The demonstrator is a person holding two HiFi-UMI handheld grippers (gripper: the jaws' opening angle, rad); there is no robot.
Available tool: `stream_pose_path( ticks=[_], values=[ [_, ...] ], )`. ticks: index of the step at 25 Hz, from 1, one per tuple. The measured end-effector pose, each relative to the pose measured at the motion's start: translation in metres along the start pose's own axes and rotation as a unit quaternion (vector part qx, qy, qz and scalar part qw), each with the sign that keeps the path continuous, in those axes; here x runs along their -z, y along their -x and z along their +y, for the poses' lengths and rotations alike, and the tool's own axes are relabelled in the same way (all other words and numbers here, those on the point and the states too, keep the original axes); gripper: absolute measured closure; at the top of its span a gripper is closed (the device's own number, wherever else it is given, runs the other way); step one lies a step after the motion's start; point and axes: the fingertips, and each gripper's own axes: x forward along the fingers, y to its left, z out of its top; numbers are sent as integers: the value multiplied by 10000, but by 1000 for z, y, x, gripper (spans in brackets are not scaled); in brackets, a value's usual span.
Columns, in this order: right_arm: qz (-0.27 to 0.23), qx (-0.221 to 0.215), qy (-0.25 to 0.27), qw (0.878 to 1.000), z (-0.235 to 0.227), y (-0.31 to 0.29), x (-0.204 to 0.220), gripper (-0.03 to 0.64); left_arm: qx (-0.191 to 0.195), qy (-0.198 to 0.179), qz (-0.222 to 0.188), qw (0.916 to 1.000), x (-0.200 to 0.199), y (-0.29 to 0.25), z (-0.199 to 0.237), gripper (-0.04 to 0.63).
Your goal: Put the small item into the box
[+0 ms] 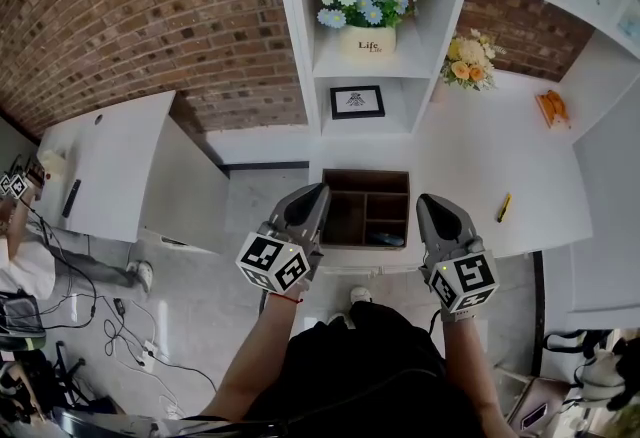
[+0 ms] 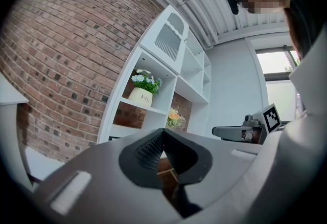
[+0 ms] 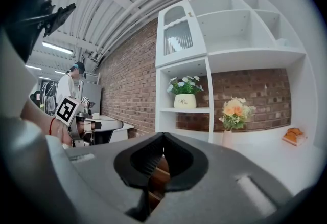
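Two tools are hovering over one brown wooden box [image 1: 345,213]: the left hand-held gripper [image 1: 318,192] and right hand-held gripper [image 1: 428,202], both clenched, empty. One small yellow item [image 1: 504,207] is lying on the white counter [image 1: 470,151], right of the box.

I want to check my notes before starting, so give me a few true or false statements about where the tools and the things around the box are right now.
1. The left tool and the right tool are both shut with nothing between the jaws. True.
2. The wooden box stands on the floor. False: it stands on the white table, near its front edge.
3. A small yellow item lies on the table to the right of the box. True.
4. The flower pot is inside the box. False: it stands on an upper shelf.
5. The framed picture stands below the flower pot. True.
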Motion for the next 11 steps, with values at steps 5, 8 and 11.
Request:
stream_pose_path(
  ticks=[5, 8, 11],
  values=[
    [6, -5, 12, 10000, 0, 2, 0, 614, 31, 32, 13, 10000, 2, -1, -3, 594],
    [7, -10, -1, 10000, 1, 2, 1, 614, 35, 65, 26, 10000, 4, -1, -3, 594],
    [7, -9, -9, 10000, 2, 1, 3, 614, 25, 78, 32, 10000, 5, 0, -1, 594]
  ],
)
